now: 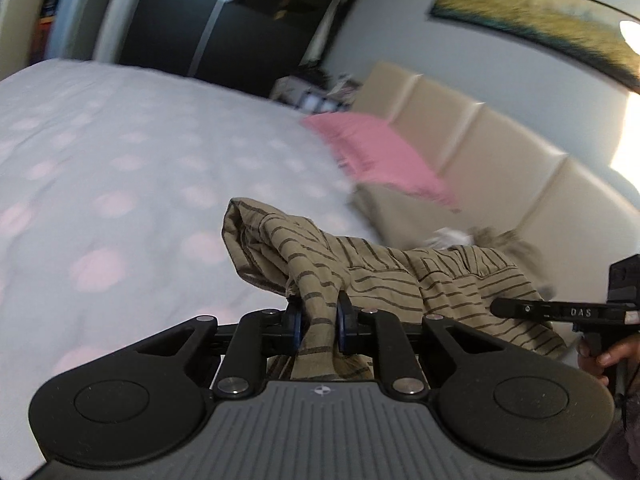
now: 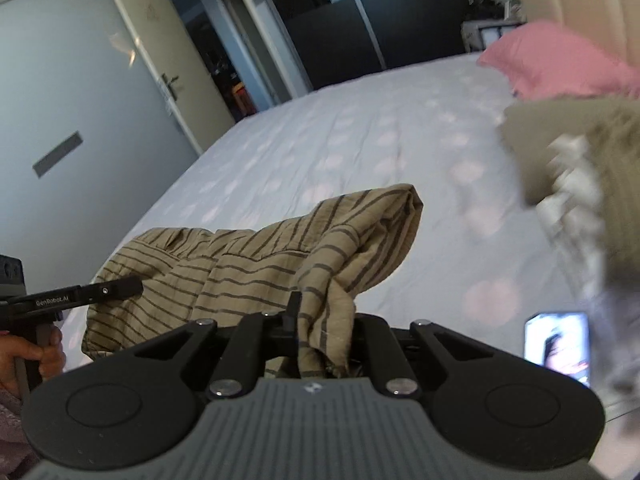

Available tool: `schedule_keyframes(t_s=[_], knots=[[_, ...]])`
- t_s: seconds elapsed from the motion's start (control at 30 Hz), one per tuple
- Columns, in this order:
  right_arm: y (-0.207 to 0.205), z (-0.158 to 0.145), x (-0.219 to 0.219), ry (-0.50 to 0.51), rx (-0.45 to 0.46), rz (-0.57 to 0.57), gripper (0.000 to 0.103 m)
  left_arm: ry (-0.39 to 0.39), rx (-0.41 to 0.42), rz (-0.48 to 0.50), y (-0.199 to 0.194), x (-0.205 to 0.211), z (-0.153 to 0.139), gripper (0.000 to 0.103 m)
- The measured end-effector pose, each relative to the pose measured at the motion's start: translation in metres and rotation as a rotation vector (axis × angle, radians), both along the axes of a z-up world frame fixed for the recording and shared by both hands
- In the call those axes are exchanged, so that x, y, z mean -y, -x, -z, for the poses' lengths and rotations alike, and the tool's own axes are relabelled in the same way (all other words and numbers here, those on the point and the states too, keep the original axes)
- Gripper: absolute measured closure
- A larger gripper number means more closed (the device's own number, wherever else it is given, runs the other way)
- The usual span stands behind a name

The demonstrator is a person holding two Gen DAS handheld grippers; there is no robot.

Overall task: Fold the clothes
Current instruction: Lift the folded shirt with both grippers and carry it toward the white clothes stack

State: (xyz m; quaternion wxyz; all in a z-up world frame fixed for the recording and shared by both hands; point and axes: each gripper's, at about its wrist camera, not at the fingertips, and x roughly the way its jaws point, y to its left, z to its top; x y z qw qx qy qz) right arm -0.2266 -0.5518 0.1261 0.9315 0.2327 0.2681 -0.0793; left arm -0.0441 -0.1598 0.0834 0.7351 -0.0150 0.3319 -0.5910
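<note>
The garment (image 1: 384, 276) hangs between the left gripper (image 1: 319, 312) and right gripper (image 2: 320, 316), above the bed (image 1: 140, 168); a pillow (image 1: 380, 152) lies ahead against the headboard (image 1: 500, 152), a phone (image 2: 558, 346) right of the right gripper

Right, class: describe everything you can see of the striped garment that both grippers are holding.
The striped garment is tan, with thin dark stripes, and looks like light, crinkled woven cloth. It is bunched and unfolded, held up above the pale dotted bedspread. The left gripper and the right gripper are each shut on a gathered bit of its edge, and the cloth sags between them. One rounded fold stands up.
</note>
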Motion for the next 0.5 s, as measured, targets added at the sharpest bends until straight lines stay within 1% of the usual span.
schedule_keyframes(t_s=[0.17,0.3,0.4,0.5], knots=[[0.05,-0.059,0.063,0.065,0.019,0.07,0.091,0.077,0.002,0.122,0.039,0.075,-0.031,0.09],[0.092,-0.096,0.119,0.102,0.018,0.157,0.091,0.123,0.007,0.211,0.079,0.142,-0.049,0.09],[0.114,-0.106,0.156,0.122,0.019,0.211,0.091,0.145,0.0,0.258,0.108,0.188,-0.056,0.09],[0.136,-0.116,0.193,0.143,0.02,0.266,0.091,0.153,-0.028,0.287,0.132,0.23,-0.054,0.09]])
